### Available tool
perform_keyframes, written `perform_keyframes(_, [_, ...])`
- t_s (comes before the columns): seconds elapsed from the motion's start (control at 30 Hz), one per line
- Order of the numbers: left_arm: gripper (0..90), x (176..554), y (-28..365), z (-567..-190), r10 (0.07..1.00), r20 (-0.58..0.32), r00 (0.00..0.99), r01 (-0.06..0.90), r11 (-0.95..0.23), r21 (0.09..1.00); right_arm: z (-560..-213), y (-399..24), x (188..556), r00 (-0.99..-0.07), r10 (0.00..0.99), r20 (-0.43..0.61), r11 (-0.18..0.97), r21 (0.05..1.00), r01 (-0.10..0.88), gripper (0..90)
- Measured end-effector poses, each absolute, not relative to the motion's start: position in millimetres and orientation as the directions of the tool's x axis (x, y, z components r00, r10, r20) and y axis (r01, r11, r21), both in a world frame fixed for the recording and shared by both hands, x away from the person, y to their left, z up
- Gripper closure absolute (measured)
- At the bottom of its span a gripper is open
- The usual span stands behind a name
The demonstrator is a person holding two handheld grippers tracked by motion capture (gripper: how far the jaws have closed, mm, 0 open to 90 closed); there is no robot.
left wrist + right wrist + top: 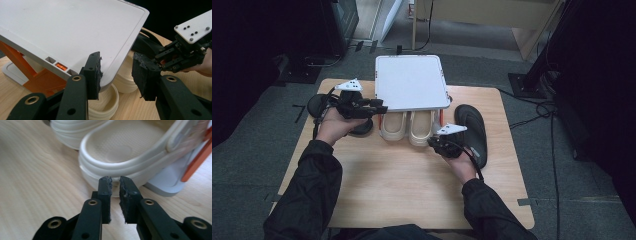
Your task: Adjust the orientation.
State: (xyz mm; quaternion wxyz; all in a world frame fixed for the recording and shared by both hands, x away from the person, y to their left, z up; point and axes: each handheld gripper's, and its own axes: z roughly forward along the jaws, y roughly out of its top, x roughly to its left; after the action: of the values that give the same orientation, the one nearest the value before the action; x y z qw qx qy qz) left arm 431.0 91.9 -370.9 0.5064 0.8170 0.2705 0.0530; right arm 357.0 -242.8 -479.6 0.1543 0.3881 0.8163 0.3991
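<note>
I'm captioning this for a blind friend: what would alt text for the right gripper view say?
Two black jaws of the right gripper, nearly shut with nothing between them, point at the heel of a cream clog on a wooden table. A second clog lies beside it.

A light wooden table [412,190] sits on grey carpet [572,200], and the room around it is dim, almost black at both sides. Beyond the far edge, a pale wooden cabinet [492,15] catches the light. Black cables [537,107] snake over the floor at right, near a dark stand base [524,82].
</note>
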Motion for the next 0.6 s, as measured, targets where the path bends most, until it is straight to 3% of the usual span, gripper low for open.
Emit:
perform_keyframes(0.37, [59.3, 431.0, 91.9, -370.9, 0.496, -0.187, 0.848, 0.388, -0.341, 0.856, -481.1, -219.9, 347.8, -0.739, 0.671, 0.063, 0.435, 0.774, 0.461, 81.5])
perform_keyframes(0.6, [59.4, 431.1, 91.7, -370.9, 0.497, -0.191, 0.847, 0.391, -0.338, 0.856, -484.4, -216.9, 355.2, -0.714, 0.7, 0.032, 0.431, 0.778, 0.457, 82.5])
